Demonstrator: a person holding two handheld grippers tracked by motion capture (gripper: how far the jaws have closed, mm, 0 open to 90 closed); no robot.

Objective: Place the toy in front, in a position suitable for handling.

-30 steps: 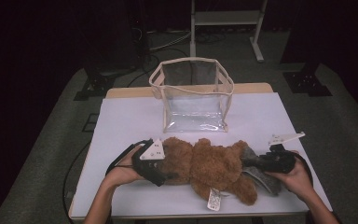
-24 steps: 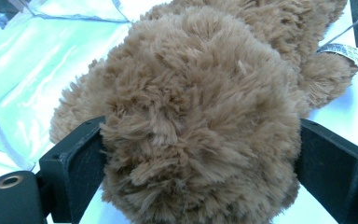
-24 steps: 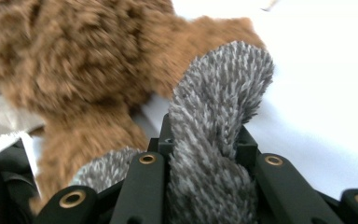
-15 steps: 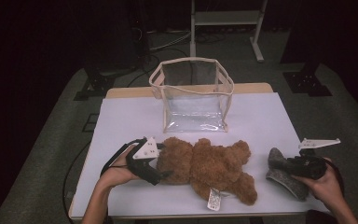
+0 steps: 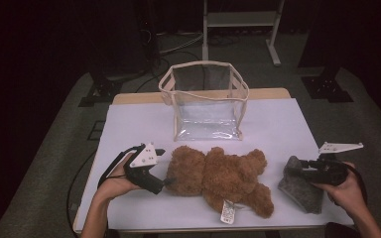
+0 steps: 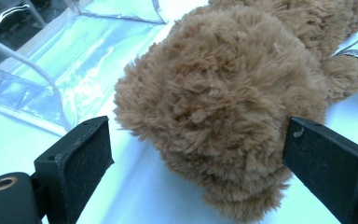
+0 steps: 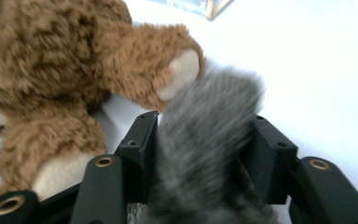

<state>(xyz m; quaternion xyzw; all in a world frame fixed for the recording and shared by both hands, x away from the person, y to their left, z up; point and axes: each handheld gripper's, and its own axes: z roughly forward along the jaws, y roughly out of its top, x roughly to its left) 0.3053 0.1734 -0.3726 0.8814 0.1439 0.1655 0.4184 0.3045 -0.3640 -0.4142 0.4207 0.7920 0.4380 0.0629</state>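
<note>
A: White worktop [image 5: 283, 124]; the bear [image 5: 218, 173] lies mid-frame below the clear bag [image 5: 206, 101].

B: Left gripper [image 5: 161, 184] is open around its head; close squarely. Right gripper [image 5: 301, 174], jaws just opening, loosely straddles the grey cloth [image 5: 300, 191].

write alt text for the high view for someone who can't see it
A brown teddy bear lies on a white table, a person's gripper at each end: the left gripper open at its head, the right gripper, jaws just opened, over a grey fuzzy cloth. An empty clear bag stands upright behind the bear.
</note>
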